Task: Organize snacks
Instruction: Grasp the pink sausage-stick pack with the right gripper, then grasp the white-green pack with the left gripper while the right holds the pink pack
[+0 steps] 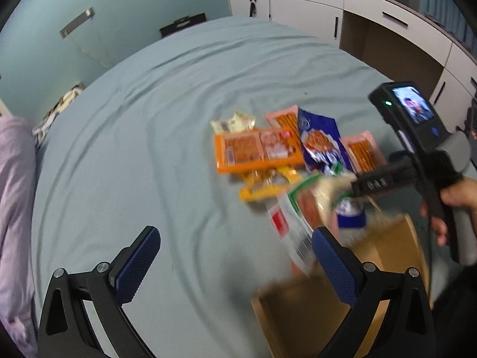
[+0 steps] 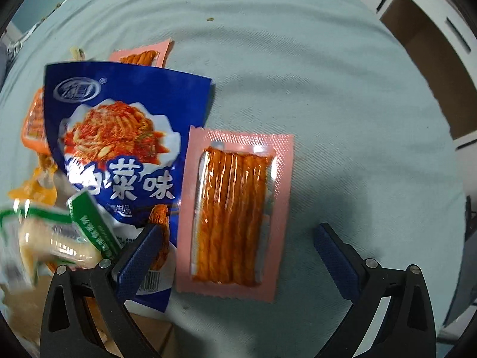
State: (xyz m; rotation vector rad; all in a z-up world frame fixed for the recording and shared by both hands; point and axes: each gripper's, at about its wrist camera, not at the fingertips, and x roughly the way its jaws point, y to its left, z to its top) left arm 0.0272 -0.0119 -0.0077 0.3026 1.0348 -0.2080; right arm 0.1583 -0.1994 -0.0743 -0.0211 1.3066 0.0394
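Right claw (image 2: 235, 253) jaws wide over a pink flat packet of orange snack sticks (image 2: 234, 214) on the pale blue bed sheet (image 2: 328, 89), not touching, left claw (image 1: 235, 265) wide and empty, blue kimchi-picture pouch (image 2: 125, 149) just left of the packet

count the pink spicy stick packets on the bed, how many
2. One pink packet lies flat on the sheet right of the blue pouch, between the open right gripper's fingers. The other pokes out from behind the pouch's top edge. More may be hidden in the pile.

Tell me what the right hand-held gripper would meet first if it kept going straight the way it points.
Most likely the pink packet of orange sticks: it lies flat on the bed sheet, between the right hand-held gripper's open fingers, toward the left one. Depth is unclear.
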